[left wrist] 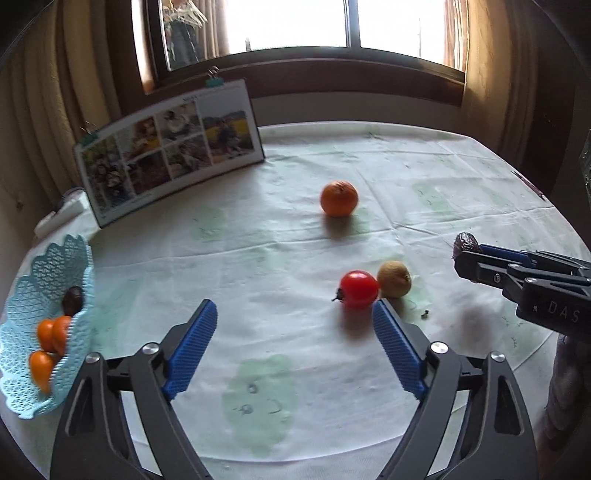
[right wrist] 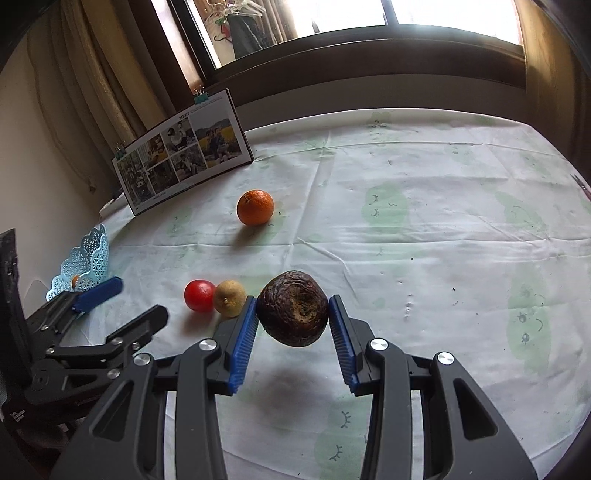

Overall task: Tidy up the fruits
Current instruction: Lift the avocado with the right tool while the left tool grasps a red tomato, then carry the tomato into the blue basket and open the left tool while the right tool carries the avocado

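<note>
My right gripper [right wrist: 292, 308] is shut on a dark wrinkled fruit [right wrist: 292, 308] and holds it above the tablecloth; from the left wrist view the same fruit [left wrist: 466, 243] pokes out of that gripper [left wrist: 466, 254] at the right. My left gripper [left wrist: 293, 314] stands open over the cloth with nothing between its fingers. A red tomato [left wrist: 359, 288] and a brownish kiwi [left wrist: 394, 279] touch each other just past its right finger. An orange [left wrist: 338, 198] lies farther back. The light blue lace basket [left wrist: 22, 295] at the left holds small orange fruits [left wrist: 51, 334] and a dark one [left wrist: 72, 300].
A photo board [left wrist: 170, 147] with binder clips stands at the back left of the round table [left wrist: 443, 177], below a window [left wrist: 295, 26]. Curtains hang on both sides. A person's hand [left wrist: 565, 387] shows at the right edge.
</note>
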`<act>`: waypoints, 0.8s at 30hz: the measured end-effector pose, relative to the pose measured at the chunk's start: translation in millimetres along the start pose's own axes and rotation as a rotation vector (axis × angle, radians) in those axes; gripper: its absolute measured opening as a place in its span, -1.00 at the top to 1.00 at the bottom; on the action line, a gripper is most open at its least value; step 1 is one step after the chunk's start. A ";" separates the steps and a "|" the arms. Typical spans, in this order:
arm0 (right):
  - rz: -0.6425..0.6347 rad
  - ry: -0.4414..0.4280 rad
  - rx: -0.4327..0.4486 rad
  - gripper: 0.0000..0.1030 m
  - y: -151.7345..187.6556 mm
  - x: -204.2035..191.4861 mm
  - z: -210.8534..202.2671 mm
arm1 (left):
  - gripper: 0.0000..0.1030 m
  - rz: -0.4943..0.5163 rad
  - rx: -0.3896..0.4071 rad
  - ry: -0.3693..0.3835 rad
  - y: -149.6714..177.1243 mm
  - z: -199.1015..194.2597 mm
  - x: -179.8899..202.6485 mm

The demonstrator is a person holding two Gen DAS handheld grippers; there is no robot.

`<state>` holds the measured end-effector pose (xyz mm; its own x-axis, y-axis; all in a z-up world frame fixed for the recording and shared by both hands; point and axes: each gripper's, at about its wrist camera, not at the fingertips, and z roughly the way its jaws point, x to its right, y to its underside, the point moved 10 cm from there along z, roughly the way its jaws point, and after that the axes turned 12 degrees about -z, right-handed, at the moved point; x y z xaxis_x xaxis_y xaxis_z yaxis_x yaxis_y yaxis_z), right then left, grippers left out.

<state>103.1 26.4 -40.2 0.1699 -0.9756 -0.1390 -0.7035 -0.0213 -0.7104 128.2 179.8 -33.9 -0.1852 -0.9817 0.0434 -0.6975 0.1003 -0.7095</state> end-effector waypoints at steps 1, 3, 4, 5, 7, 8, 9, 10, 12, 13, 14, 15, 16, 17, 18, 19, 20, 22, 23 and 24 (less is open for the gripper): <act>0.002 -0.002 -0.001 0.23 0.1 -0.3 0.5 | -0.52 -0.002 -0.013 0.009 1.4 3.1 1.4; 0.007 -0.005 -0.001 0.22 0.4 -0.2 0.6 | -0.45 -0.002 -0.039 0.031 3.5 10.6 6.9; 0.010 -0.007 0.000 0.22 0.5 0.2 0.6 | -0.38 0.002 -0.048 0.037 4.1 13.7 9.4; 0.012 -0.008 0.000 0.22 0.3 0.3 0.9 | -0.35 0.007 -0.056 0.041 4.8 16.2 11.9; 0.017 -0.010 -0.003 0.22 0.8 0.9 2.0 | -0.32 0.013 -0.072 0.054 5.4 20.2 16.1; 0.019 -0.009 -0.006 0.23 1.5 1.4 2.9 | -0.32 0.017 -0.077 0.055 5.6 22.6 18.4; 0.021 -0.007 -0.008 0.22 2.4 1.9 3.2 | -0.32 0.023 -0.079 0.053 5.5 24.7 20.0; 0.023 -0.007 -0.010 0.22 2.8 2.3 3.9 | -0.32 0.029 -0.082 0.054 5.2 27.0 22.4; 0.026 -0.007 -0.009 0.22 2.8 3.0 4.0 | -0.30 0.034 -0.085 0.059 4.1 28.9 25.8; 0.027 -0.007 -0.007 0.22 2.7 3.0 4.0 | -0.23 0.037 -0.085 0.062 3.7 29.3 27.4; 0.028 -0.007 -0.008 0.22 2.4 3.0 4.6 | -0.19 0.040 -0.087 0.069 3.3 30.1 29.6; 0.027 -0.008 -0.009 0.22 2.4 3.0 4.7 | -0.12 0.041 -0.089 0.072 3.1 30.6 30.9; 0.027 -0.008 -0.010 0.22 2.5 2.9 5.1 | -0.07 0.043 -0.092 0.075 3.0 31.8 32.0; 0.028 -0.009 -0.010 0.23 2.6 2.9 5.0 | -0.07 0.043 -0.096 0.079 3.4 33.0 33.2; 0.028 -0.010 -0.010 0.23 2.4 2.8 5.2 | 0.01 0.045 -0.097 0.080 3.8 34.1 33.8; 0.027 -0.009 -0.010 0.22 2.3 2.9 5.0 | 0.14 0.046 -0.101 0.080 4.9 35.4 34.1; 0.027 -0.007 -0.009 0.22 2.1 3.0 4.9 | 0.20 0.046 -0.109 0.089 6.4 36.6 34.9; 0.027 -0.008 -0.010 0.22 2.2 2.7 5.2 | 0.36 0.043 -0.113 0.098 7.5 37.1 35.4; 0.026 -0.007 -0.010 0.22 2.2 2.8 5.2 | 0.36 0.042 -0.112 0.101 7.6 36.3 35.5; 0.025 -0.007 -0.010 0.23 2.2 2.5 5.2 | 0.37 0.040 -0.111 0.104 7.6 35.9 35.6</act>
<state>105.5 25.0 -45.8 0.1568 -0.9743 -0.1618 -0.7143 0.0013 -0.6999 141.2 139.7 -63.0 -0.2811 -0.9552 0.0932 -0.7596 0.1621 -0.6299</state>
